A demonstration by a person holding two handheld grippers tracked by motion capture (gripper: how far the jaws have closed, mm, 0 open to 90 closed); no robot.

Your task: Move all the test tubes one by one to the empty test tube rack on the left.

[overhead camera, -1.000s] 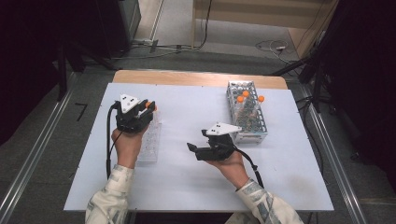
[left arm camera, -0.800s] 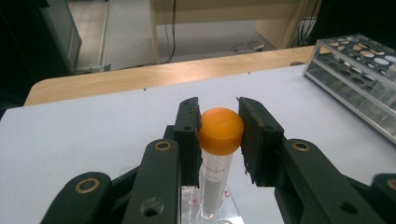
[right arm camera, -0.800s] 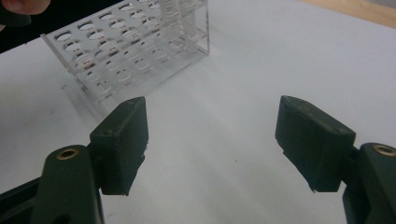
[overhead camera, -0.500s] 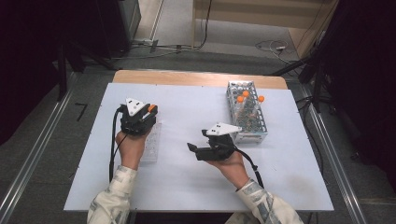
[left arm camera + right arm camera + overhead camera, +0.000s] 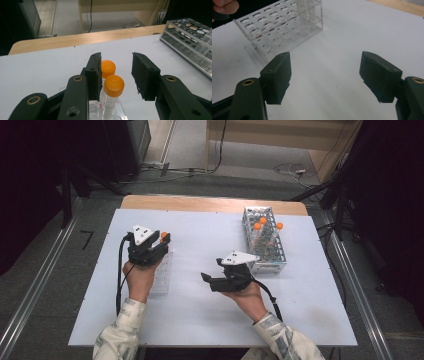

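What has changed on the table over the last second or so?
The left tool has just been opening its jaws and is letting go of an orange-capped tube that now stands in the clear rack, with a second capped tube behind it. Both hands stayed where they were. The right tool stayed open and empty, and the metal rack did not move.

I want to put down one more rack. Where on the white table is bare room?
Free: the table middle between the clear rack and the metal rack, and the front edge strip between both sleeves. Crowded: near the left claw and the right claw.
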